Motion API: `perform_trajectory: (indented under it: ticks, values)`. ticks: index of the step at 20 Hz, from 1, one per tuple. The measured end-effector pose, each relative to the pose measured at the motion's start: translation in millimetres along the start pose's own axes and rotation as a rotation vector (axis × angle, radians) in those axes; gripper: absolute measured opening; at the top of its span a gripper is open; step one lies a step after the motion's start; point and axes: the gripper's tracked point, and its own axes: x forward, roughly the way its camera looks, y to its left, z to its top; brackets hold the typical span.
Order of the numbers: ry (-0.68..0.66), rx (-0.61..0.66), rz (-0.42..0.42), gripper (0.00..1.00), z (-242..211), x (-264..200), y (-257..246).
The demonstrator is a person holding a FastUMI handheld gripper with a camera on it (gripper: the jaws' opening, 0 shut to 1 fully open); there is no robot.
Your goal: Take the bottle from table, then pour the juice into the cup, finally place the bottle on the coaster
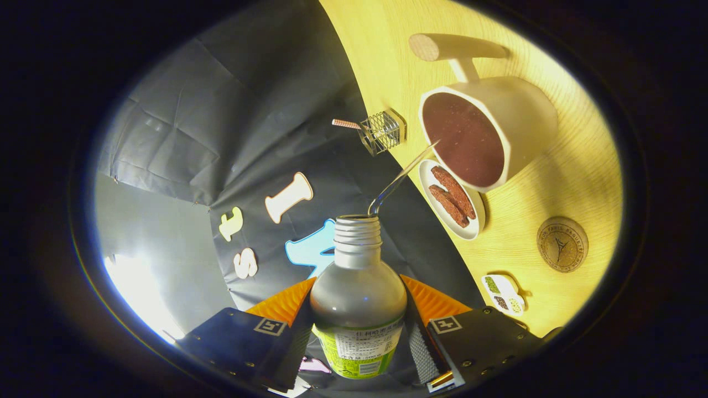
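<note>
My gripper (358, 320) is shut on a clear plastic bottle (358, 293) with a green label, both fingers pressing its sides. The bottle has no cap and is tipped over the table. A thin clear stream (399, 178) runs from its mouth toward a white cup (525, 119) with a wooden handle. The cup holds dark reddish liquid (463, 138) and stands on the wooden table (553, 188) beyond the fingers. A round brown coaster (562, 244) lies bare on the table, on the near side of the cup.
A small white plate (478, 218) with two brown strips sits between the bottle's mouth and the cup. A small wire basket (381, 131) stands at the table's edge beyond the cup. A little white dish (504, 293) with green and dark fillings lies near the coaster.
</note>
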Motion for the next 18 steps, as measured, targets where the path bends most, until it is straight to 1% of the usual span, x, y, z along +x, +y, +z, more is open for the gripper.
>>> perform_trajectory:
  ticks: [3, 6, 14, 18]
  values:
    - [-0.014, 0.004, -0.013, 0.79, 6.7, -0.9, -3.9]
    - [-0.025, 0.008, -0.03, 0.79, 16.1, 8.6, -13.9]
    - [-0.044, -0.011, -0.079, 0.79, 35.2, 3.4, -42.5]
    - [-0.051, -0.011, -0.081, 0.79, 40.3, 4.3, -44.9]
